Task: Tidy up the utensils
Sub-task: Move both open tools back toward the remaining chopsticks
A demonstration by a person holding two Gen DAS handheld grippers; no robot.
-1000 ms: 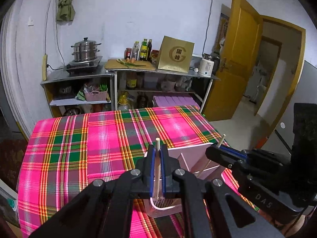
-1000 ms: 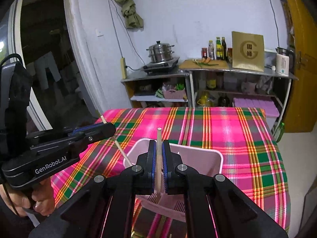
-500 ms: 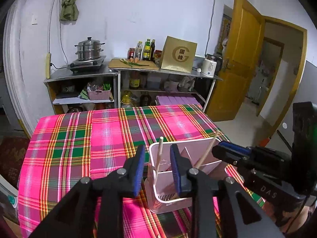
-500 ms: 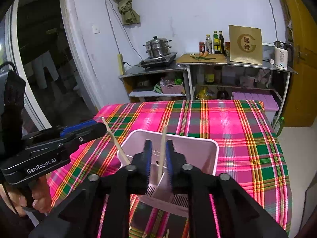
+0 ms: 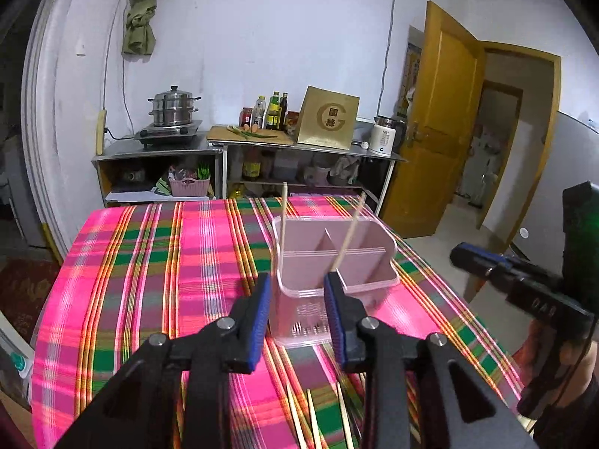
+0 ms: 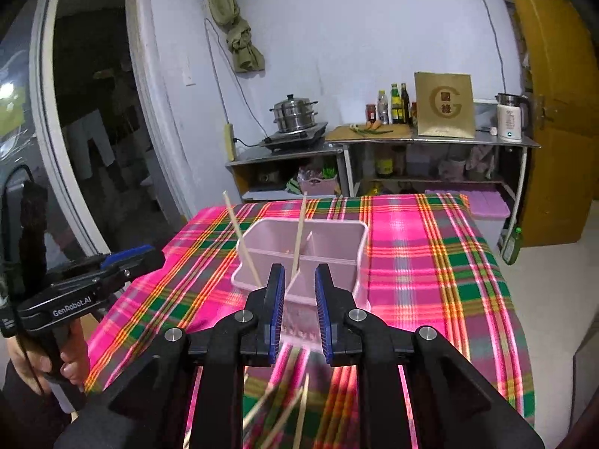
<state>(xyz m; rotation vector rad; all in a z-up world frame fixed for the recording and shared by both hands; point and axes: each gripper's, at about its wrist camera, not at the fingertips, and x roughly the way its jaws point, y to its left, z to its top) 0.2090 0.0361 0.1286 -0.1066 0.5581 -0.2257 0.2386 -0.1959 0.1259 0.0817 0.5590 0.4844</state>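
A pink divided utensil holder [image 5: 374, 258] stands on the plaid tablecloth with two wooden chopsticks upright in it, one at its left edge [image 5: 283, 217] and one leaning in a middle compartment [image 5: 352, 224]. My left gripper [image 5: 296, 284] is just short of the holder, its jaws opening with nothing between them. My right gripper [image 6: 300, 277] is open and empty, close in front of the holder [image 6: 337, 239]. Several loose chopsticks [image 5: 312, 422] lie on the cloth below the grippers. The right wrist view shows both standing chopsticks [image 6: 239, 239] and the loose chopsticks [image 6: 284, 411].
The table's pink plaid cloth [image 5: 149, 262] stretches left and behind the holder. Metal shelves [image 5: 232, 149] with a steamer pot, bottles and a kettle stand against the far wall. A yellow door [image 5: 441, 131] is open at the right. A person's hand [image 6: 71, 359] holds the left gripper's handle.
Both grippers, each shut on a chopstick over the holder, opened and let go; the chopsticks now stand in the holder. Both grippers have pulled back from it.
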